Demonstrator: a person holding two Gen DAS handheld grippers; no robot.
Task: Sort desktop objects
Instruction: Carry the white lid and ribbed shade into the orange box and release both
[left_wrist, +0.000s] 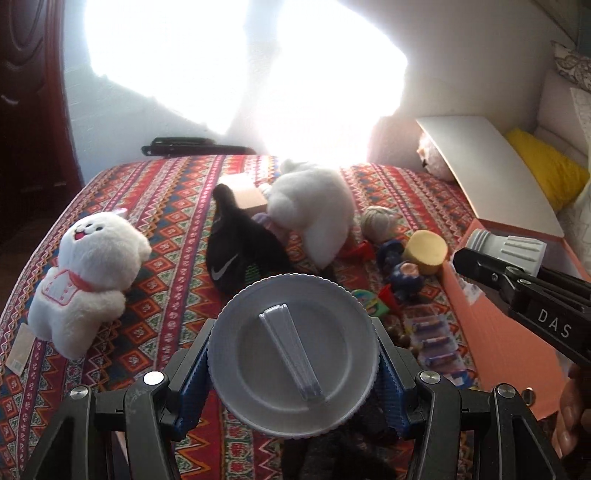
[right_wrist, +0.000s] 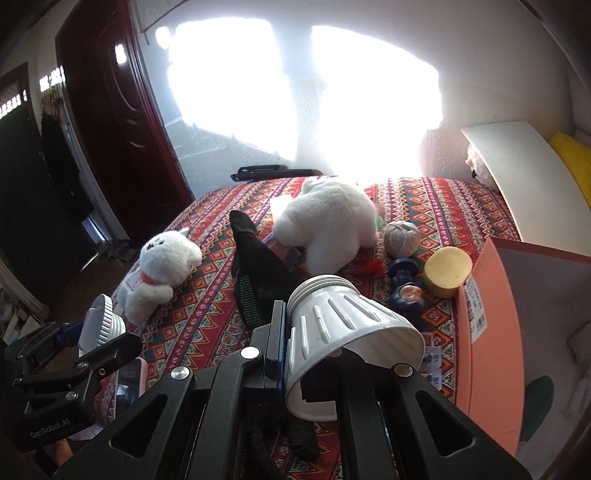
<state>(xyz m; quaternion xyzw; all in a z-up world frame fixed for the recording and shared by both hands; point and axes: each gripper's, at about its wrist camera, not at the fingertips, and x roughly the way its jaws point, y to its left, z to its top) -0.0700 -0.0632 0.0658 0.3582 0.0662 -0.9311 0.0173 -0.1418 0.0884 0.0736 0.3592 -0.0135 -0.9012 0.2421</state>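
Left wrist view: the left tool (left_wrist: 293, 373) is clamped on a grey ribbed lid (left_wrist: 293, 354), its blue pads pressing the rim at 9 and 3 o'clock, the flat face with a raised bar turned toward the camera. The lid looks like light, stiff plastic; the ridged rim gives good purchase, while the smooth face would slip. Beyond it on the patterned tabletop (left_wrist: 166, 206) lie a white bear (left_wrist: 88, 273) at 9 o'clock, a black cap (left_wrist: 240, 251) at 12, a big white plush (left_wrist: 314, 210) past it, a ball of yarn (left_wrist: 380, 219), a yellow block (left_wrist: 424, 253) and a small blue doll (left_wrist: 406, 280) toward 2. An orange box (left_wrist: 498, 332) stands at 3 o'clock. The right tool (left_wrist: 476, 258) reaches in from 3 o'clock above the box edge. Window glare washes out the far edge.

Right wrist view: the right tool (right_wrist: 314, 354) holds a white ribbed cup-like piece (right_wrist: 347, 328), one finger (right_wrist: 277, 339) outside its wall, the other hidden inside its mouth. It appears thin and light, so a hard squeeze could flex it. The left tool (right_wrist: 88, 332) with the lid sits at 9 o'clock. What the white piece is stays unclear, and the box's contents are mostly cut off.
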